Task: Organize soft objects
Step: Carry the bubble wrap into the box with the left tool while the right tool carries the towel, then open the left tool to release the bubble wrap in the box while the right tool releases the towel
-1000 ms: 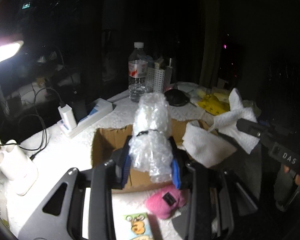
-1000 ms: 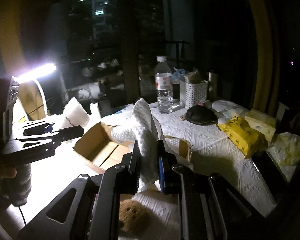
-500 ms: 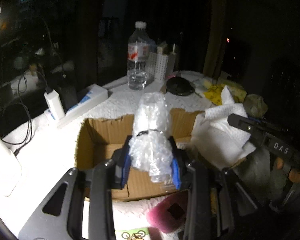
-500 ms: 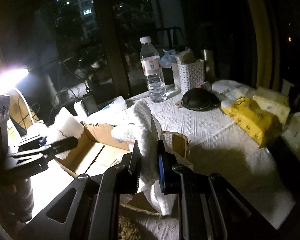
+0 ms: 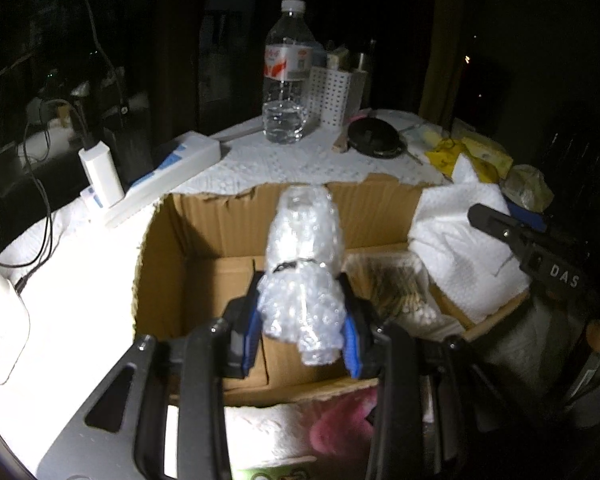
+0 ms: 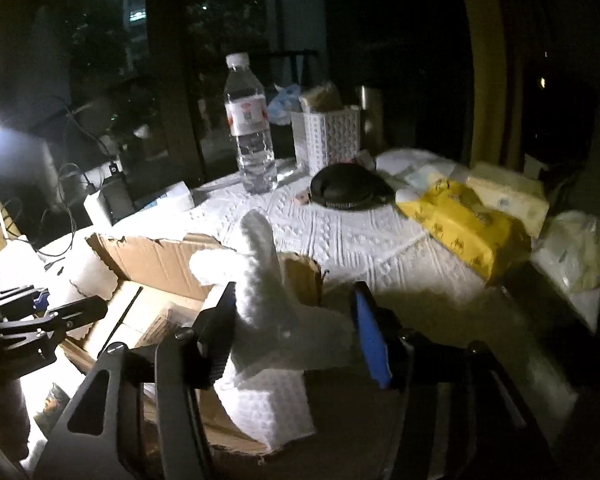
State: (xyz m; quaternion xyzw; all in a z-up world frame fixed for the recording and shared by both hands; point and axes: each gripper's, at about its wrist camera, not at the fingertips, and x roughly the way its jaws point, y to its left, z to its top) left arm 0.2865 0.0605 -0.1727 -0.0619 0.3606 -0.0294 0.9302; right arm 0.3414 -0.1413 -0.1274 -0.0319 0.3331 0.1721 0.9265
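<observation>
An open cardboard box (image 5: 220,216) stands on the white-covered table. My left gripper (image 5: 302,320) is shut on a roll of clear bubble wrap (image 5: 304,264) and holds it upright over the box's inside. My right gripper (image 6: 296,320) hangs over the box's right corner (image 6: 300,276); its jaws are opening. A white paper towel (image 6: 264,280) stands between them, leaning on the left pad and clear of the blue right pad (image 6: 370,340). From the left wrist view the same towel (image 5: 456,240) drapes over the box's right wall. A brownish thing (image 5: 392,284) lies inside the box.
A pink plush toy (image 5: 340,424) lies in front of the box. Behind it stand a water bottle (image 5: 286,80), a white perforated basket (image 5: 332,92) and a black round case (image 5: 374,138). Yellow tissue packs (image 6: 460,228) lie right, a power strip with charger (image 5: 172,176) left.
Both grippers have come down closer to the box. The right jaws, earlier shut on the white towel, have spread and let it go. The left grip on the bubble wrap is unchanged.
</observation>
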